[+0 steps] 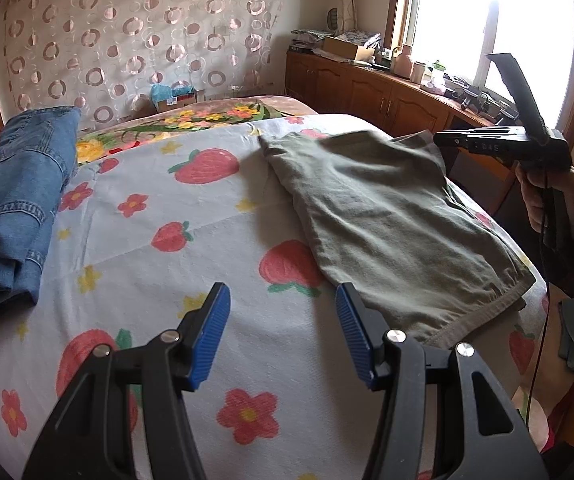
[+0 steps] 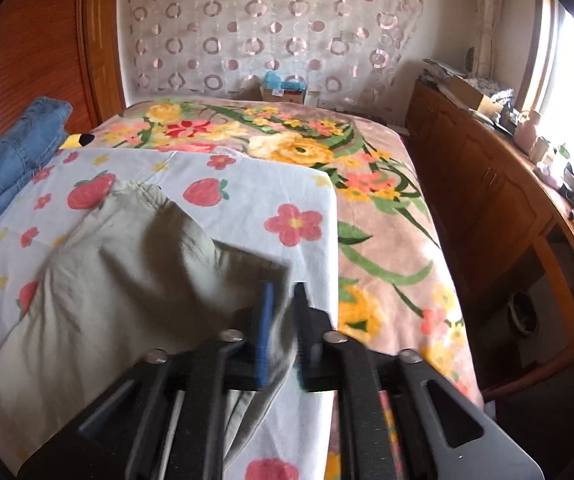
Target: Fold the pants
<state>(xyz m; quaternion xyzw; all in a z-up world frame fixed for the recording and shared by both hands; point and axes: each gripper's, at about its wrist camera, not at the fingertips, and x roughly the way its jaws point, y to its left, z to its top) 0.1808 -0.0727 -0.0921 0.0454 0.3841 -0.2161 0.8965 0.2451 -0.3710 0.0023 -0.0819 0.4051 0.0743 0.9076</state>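
Olive-green pants (image 1: 399, 220) lie folded on the strawberry-print sheet (image 1: 167, 200), right of centre. My left gripper (image 1: 283, 296) hovers open over the sheet just left of the pants' near hem, with nothing between its blue pads (image 1: 211, 336). In the left wrist view my right gripper (image 1: 441, 141) is held by a hand (image 1: 539, 196) at the pants' far right corner. In the right wrist view that gripper (image 2: 283, 288) has its jaws slightly apart, with a blurred corner of the pants (image 2: 119, 272) hanging loosely between them.
Folded blue jeans (image 1: 11, 208) sit at the sheet's left edge. A floral blanket (image 2: 327, 148) covers the bed beyond the sheet. A wooden cabinet (image 2: 487, 200) with clutter runs along the right under a bright window. A cable hangs from the hand.
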